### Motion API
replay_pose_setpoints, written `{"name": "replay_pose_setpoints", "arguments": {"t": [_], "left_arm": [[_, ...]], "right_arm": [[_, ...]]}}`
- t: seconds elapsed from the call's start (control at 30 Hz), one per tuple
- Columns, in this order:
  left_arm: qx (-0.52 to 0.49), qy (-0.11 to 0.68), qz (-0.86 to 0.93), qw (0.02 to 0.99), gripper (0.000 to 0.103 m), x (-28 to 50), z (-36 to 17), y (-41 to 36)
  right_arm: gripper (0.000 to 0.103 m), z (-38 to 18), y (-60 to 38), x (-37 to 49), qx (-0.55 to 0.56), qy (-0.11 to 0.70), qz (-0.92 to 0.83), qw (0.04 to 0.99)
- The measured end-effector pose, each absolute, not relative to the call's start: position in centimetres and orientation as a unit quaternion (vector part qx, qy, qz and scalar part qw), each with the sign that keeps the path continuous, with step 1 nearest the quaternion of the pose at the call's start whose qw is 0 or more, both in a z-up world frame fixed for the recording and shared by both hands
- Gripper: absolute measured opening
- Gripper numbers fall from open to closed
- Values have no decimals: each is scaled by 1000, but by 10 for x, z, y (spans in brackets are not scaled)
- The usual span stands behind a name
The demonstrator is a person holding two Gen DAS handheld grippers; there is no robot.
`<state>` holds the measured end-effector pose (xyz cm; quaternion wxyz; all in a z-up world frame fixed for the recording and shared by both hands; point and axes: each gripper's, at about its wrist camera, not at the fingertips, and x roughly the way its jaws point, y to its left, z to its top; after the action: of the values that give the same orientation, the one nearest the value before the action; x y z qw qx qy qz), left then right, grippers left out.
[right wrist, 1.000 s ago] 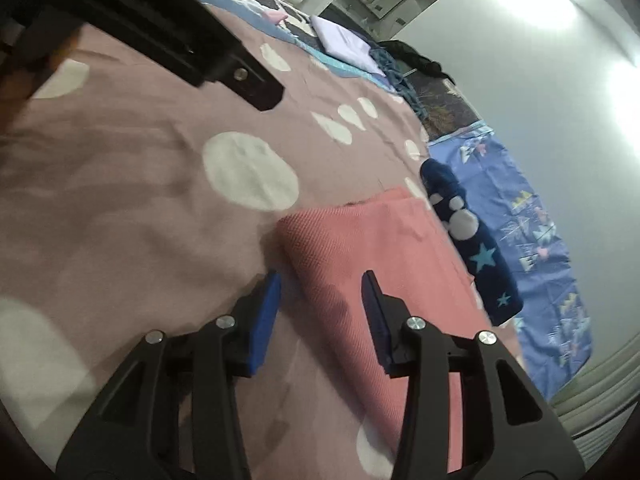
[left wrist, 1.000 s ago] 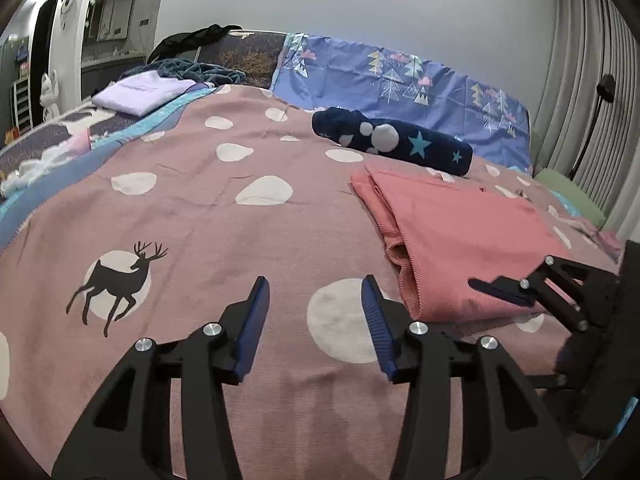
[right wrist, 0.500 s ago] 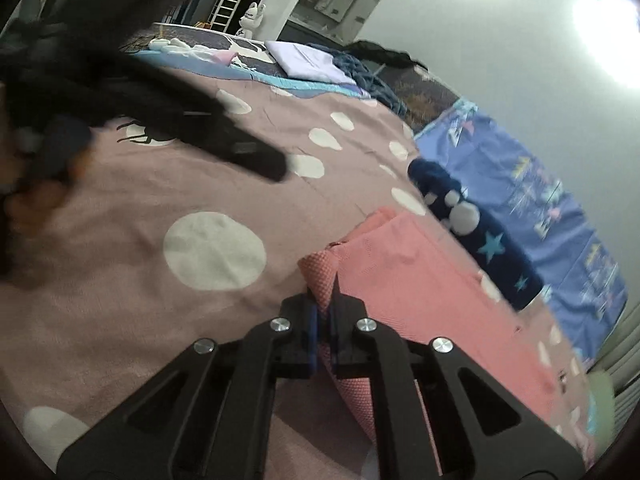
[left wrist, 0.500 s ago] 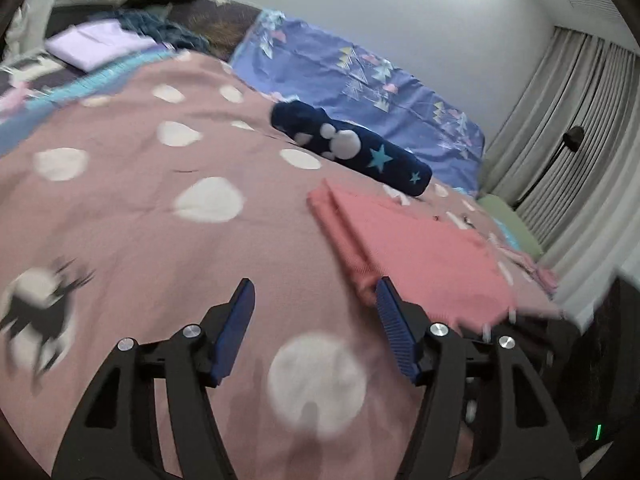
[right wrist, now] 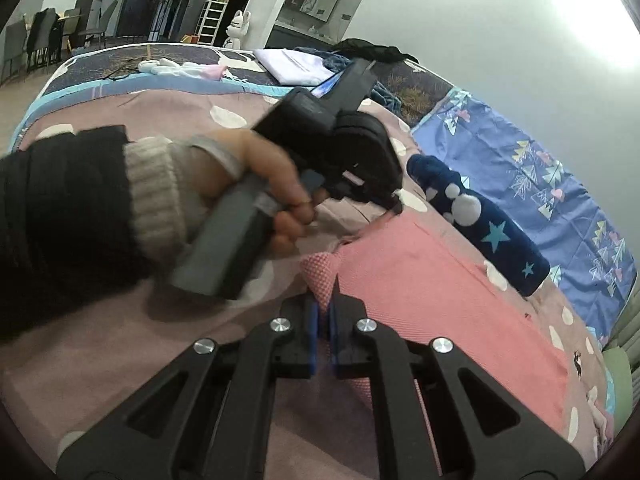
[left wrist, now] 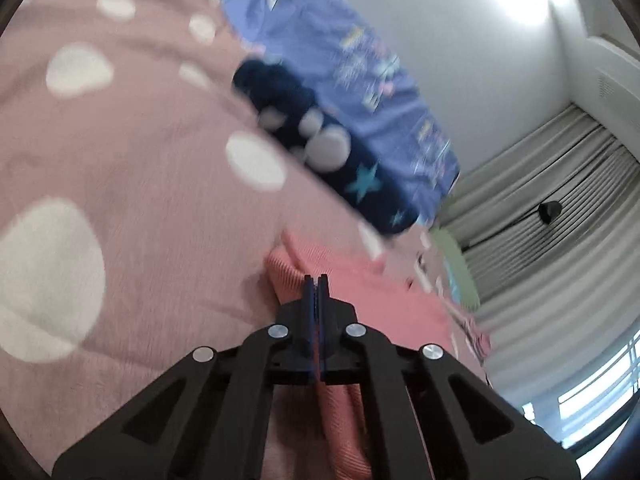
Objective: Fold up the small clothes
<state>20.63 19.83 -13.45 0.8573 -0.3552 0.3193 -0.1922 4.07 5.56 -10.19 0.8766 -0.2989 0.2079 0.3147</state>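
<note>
Slippage is the risk: both the left tool [left wrist: 316, 280] and right tool [right wrist: 323, 312], clamped tight on the pink garment's [right wrist: 432, 280] edge beside the navy pillow [right wrist: 476, 220], could drop thin fabric mid-fold.

Bedroom interior: bed with pink dotted blanket [right wrist: 120, 360], plain grey wall [right wrist: 500, 52], pleated curtains [left wrist: 560, 216], bright window [left wrist: 592, 404], doorway to dining chairs [right wrist: 44, 36].
</note>
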Motion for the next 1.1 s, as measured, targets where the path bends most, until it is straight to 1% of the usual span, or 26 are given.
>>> {"name": "replay_pose_setpoints", "arguments": {"t": [0.1, 0.17, 0.2, 0.3, 0.33, 0.37, 0.4, 0.43, 0.5, 0.53, 0.57, 0.6, 0.63, 0.77, 0.8, 0.87, 0.9, 0.93, 0.97, 1.0, 1.03, 1.07, 1.1], "left_arm": [[-322, 323, -155, 876, 0, 202, -138, 197], [-345, 354, -139, 858, 0, 210, -158, 203], [-365, 356, -143, 848, 0, 211, -163, 209], [-377, 337, -168, 846, 1, 207, -158, 214], [-370, 341, -172, 847, 18, 206, -156, 212], [-369, 345, -175, 845, 31, 204, -156, 211], [-371, 342, -186, 843, 41, 202, -155, 209], [-369, 340, -194, 843, 48, 200, -154, 208], [-356, 344, -211, 843, 56, 202, -151, 201], [-345, 352, -216, 843, 56, 206, -150, 195], [-330, 361, -217, 845, 52, 211, -150, 188], [-320, 365, -216, 847, 20, 216, -149, 182], [-321, 369, -218, 844, 6, 221, -149, 180], [-339, 322, -197, 862, 3, 224, -145, 193], [-339, 326, -192, 862, 3, 225, -148, 195], [-357, 339, -182, 851, 3, 227, -160, 201], [-362, 339, -184, 849, 3, 227, -161, 202], [-359, 336, -187, 850, 3, 225, -159, 201], [-354, 336, -187, 853, 4, 223, -157, 200], [-349, 341, -187, 853, 6, 222, -157, 198], [-344, 350, -185, 852, 13, 221, -158, 197], [-342, 354, -187, 850, 16, 222, -158, 194], [-340, 355, -190, 850, 24, 218, -157, 196]], "right_arm": [[4, -115, 57, 38, -304, 235, 325, 864], [4, -132, 61, 41, -319, 259, 325, 852], [4, -138, 63, 41, -327, 264, 322, 849], [5, -133, 59, 38, -319, 250, 320, 856], [5, -131, 56, 40, -308, 254, 323, 858], [5, -132, 54, 42, -304, 258, 324, 858], [5, -132, 53, 43, -301, 262, 325, 857], [5, -134, 54, 44, -302, 264, 325, 857], [6, -135, 56, 42, -310, 261, 323, 856], [6, -137, 57, 41, -317, 259, 321, 854], [6, -137, 58, 42, -321, 259, 320, 853], [6, -138, 59, 42, -323, 259, 319, 853], [6, -136, 59, 42, -321, 256, 319, 854], [6, -123, 56, 41, -302, 238, 316, 867], [6, -125, 56, 43, -302, 245, 318, 865], [11, -135, 58, 50, -308, 275, 318, 853], [20, -136, 58, 50, -308, 280, 319, 851], [34, -133, 54, 48, -302, 275, 321, 854], [40, -129, 50, 44, -296, 266, 321, 859], [48, -124, 43, 40, -289, 254, 319, 866], [48, -122, 39, 38, -287, 252, 316, 868], [48, -121, 35, 38, -289, 254, 311, 869], [48, -122, 32, 38, -293, 260, 306, 868]]}}
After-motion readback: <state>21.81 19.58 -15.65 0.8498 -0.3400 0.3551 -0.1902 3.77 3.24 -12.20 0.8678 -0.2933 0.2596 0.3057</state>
